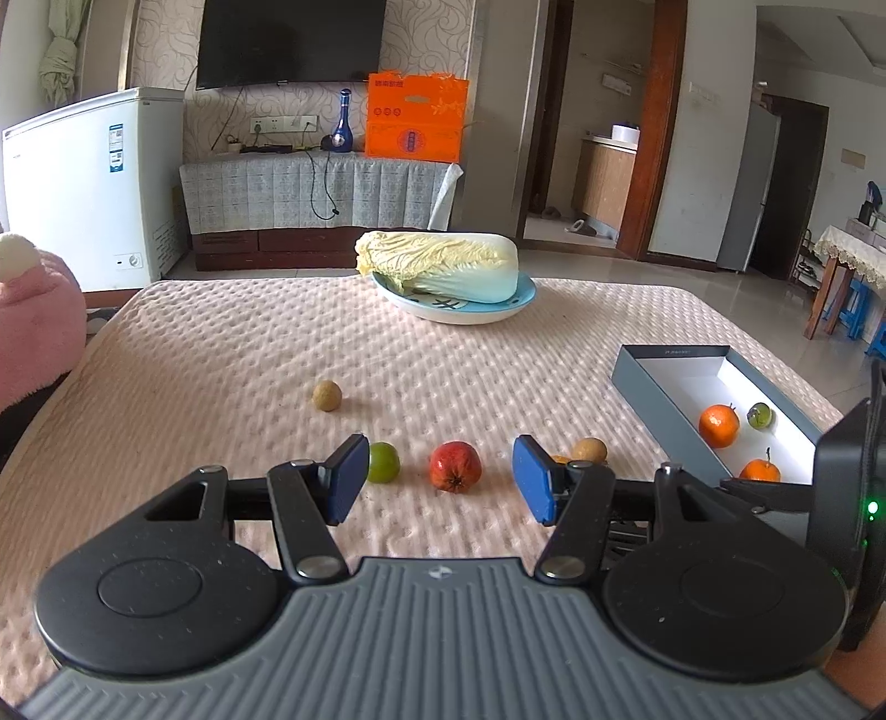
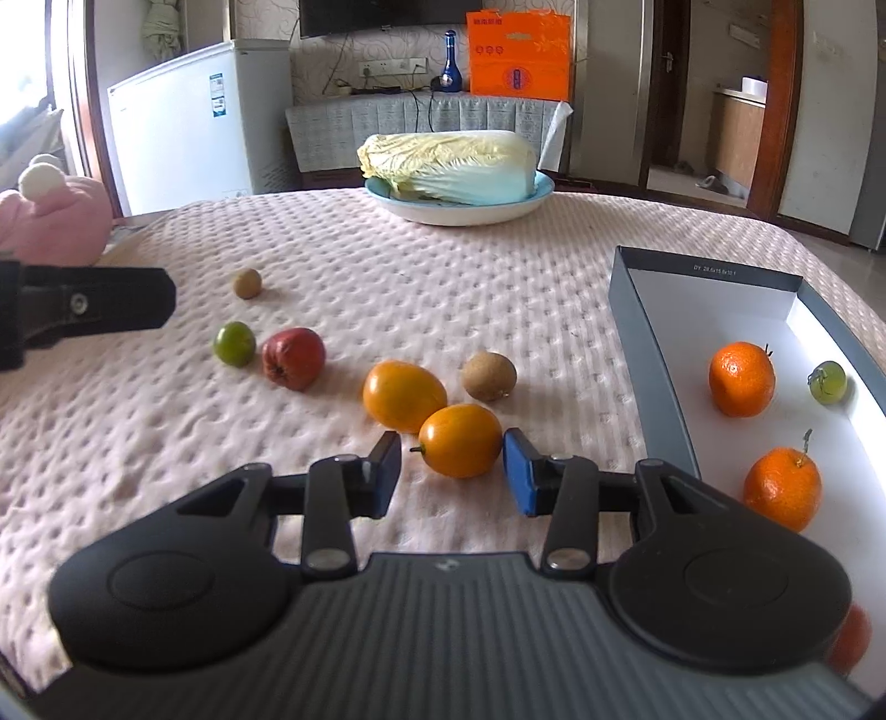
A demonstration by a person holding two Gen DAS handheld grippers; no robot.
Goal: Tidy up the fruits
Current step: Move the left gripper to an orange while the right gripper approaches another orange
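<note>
Room: tiled floor; wall TV [image 1: 290, 41] above a covered cabinet [image 1: 315, 191]; white freezer [image 1: 91, 188] at left; open doorways at right.
Cabinet top: orange carton [image 1: 415, 116] and blue bottle [image 1: 343, 124], side by side.
Surface: table [image 1: 221, 343] under a pink dimpled cloth.
Far edge, centre: plate [image 1: 459, 313] carrying a cabbage [image 1: 443, 263] laid on its side.
Left edge: pink plush item [image 2: 50, 219], partly off the table.
Right edge: open grey box [image 2: 637, 354], white inside; contains two tangerines [image 2: 742, 379] [image 2: 781, 487] and one small green fruit [image 2: 829, 381], all apart.
Near middle of surface: red fruit [image 2: 293, 357] with a green fruit [image 2: 234, 343] just beside it on the left.
Toward the box: two orange fruits [image 2: 404, 394] [image 2: 459, 440] touching, kiwi [image 2: 489, 375] just behind them.
Toward the left edge: small brown fruit [image 2: 247, 282], alone.
Left gripper [image 1: 440, 482]: fingers spread, empty; red fruit lies beyond the tips.
Right gripper [image 2: 451, 476]: fingers spread, flanking the nearer orange fruit; contact with the pads cannot be told.
</note>
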